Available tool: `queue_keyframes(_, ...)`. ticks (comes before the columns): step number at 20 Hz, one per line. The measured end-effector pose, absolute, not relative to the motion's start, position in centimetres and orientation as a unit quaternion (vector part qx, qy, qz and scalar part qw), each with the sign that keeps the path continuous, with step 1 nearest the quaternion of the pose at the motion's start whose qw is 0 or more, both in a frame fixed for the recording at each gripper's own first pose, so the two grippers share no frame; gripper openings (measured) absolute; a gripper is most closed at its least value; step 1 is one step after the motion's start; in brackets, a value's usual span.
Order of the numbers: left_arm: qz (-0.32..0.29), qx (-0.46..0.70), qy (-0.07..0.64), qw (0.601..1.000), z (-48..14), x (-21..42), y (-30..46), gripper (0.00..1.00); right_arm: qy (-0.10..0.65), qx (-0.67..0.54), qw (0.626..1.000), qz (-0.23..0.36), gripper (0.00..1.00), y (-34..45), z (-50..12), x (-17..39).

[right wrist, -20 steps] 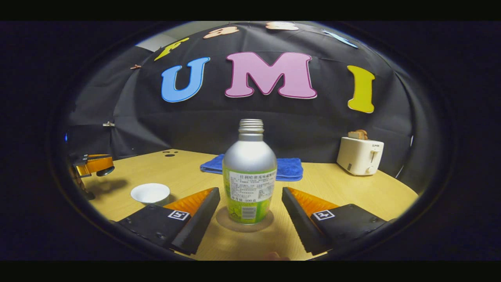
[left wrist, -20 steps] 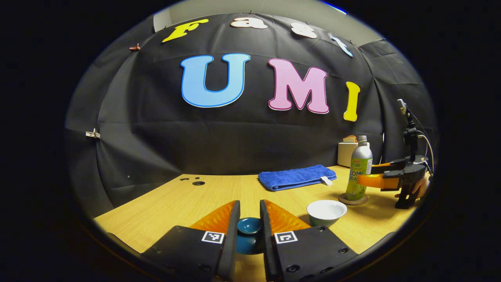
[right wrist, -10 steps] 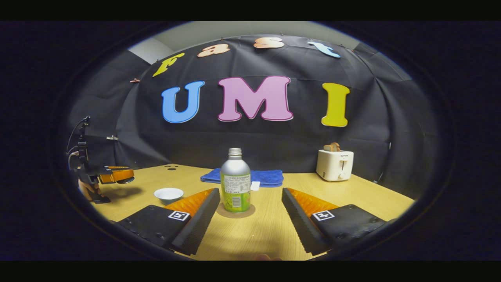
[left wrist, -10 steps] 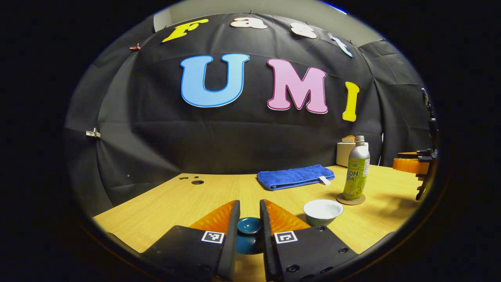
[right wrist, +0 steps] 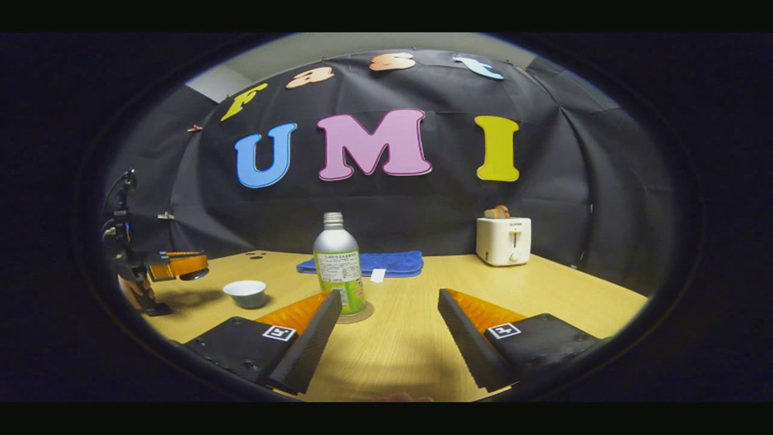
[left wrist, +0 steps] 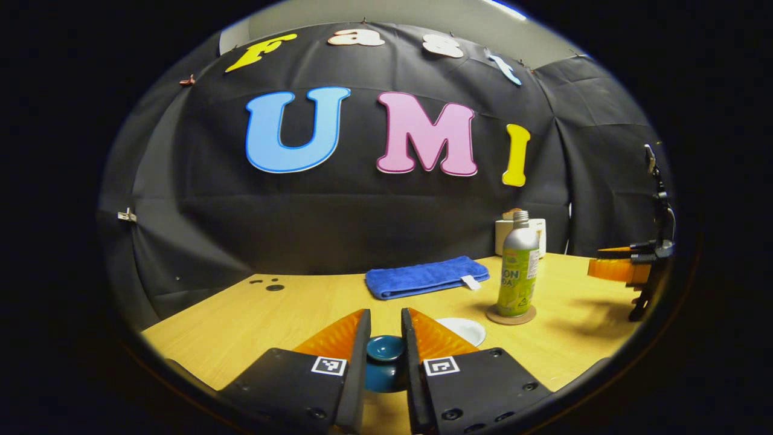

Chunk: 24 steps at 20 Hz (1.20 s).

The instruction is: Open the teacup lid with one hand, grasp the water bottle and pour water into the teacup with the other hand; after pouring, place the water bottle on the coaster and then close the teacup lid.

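Observation:
My left gripper [left wrist: 385,327] is shut on the knob of the dark teal teacup lid [left wrist: 384,355], held above the table. Just right of its fingers the white teacup [left wrist: 466,330] stands open, partly hidden by one finger. The silver and green water bottle [left wrist: 518,266] stands upright on the round coaster [left wrist: 511,316]. My right gripper [right wrist: 389,297] is open with nothing between its fingers, drawn back from the bottle [right wrist: 338,263], which stands ahead to its left. The teacup [right wrist: 244,292] sits farther left in the right gripper view, below the left gripper [right wrist: 179,265] and the lid.
A folded blue towel [left wrist: 426,277] lies near the back of the wooden table [right wrist: 561,290]. A white toaster [right wrist: 503,240] with bread in it stands at the back right. A hand [right wrist: 129,291] holds the left gripper at the table's left edge.
My right gripper has backed away from the bottle, which stays on the coaster. My left gripper, still holding the lid, has moved toward the teacup, now partly behind its finger.

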State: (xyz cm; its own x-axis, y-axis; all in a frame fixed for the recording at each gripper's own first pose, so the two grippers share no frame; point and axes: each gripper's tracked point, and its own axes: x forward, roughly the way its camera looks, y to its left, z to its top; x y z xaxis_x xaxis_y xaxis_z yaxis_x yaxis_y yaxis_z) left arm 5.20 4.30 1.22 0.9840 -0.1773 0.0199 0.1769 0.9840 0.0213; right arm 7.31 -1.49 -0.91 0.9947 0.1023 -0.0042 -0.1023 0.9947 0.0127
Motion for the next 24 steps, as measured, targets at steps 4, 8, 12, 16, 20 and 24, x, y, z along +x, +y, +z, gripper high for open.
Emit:
queue_keyframes(4, -0.119, 0.031, 0.010, 0.992, 0.5, 7.5, 1.0, 0.32, -0.003, -0.003, 0.999, 0.041, 0.99, -1.9, -0.7, 7.3)
queue_keyframes(8, -0.138, 0.011, 0.029, 0.990, -0.2, 9.4, -1.8, 0.33, -0.003, -0.001, 0.999, 0.039, 0.99, -1.8, -0.8, 7.4)
queue_keyframes(12, -0.132, 0.029, 0.056, 0.989, -1.6, 10.8, -2.7, 0.33, -0.002, 0.000, 0.998, 0.059, 0.99, -1.0, -0.8, 7.2)
queue_keyframes(16, -0.135, 0.037, 0.067, 0.988, -1.9, 11.4, -3.4, 0.34, -0.002, 0.000, 0.998, 0.059, 0.99, -1.0, -0.7, 7.2)
queue_keyframes(20, -0.128, 0.047, 0.086, 0.987, -2.7, 11.7, -3.3, 0.34, -0.003, 0.000, 0.998, 0.059, 0.99, -1.1, -0.8, 7.1)
queue_keyframes(24, -0.124, 0.042, 0.086, 0.988, -2.6, 11.5, -3.0, 0.34, -0.003, 0.000, 0.998, 0.059, 0.99, -1.0, -0.8, 7.2)
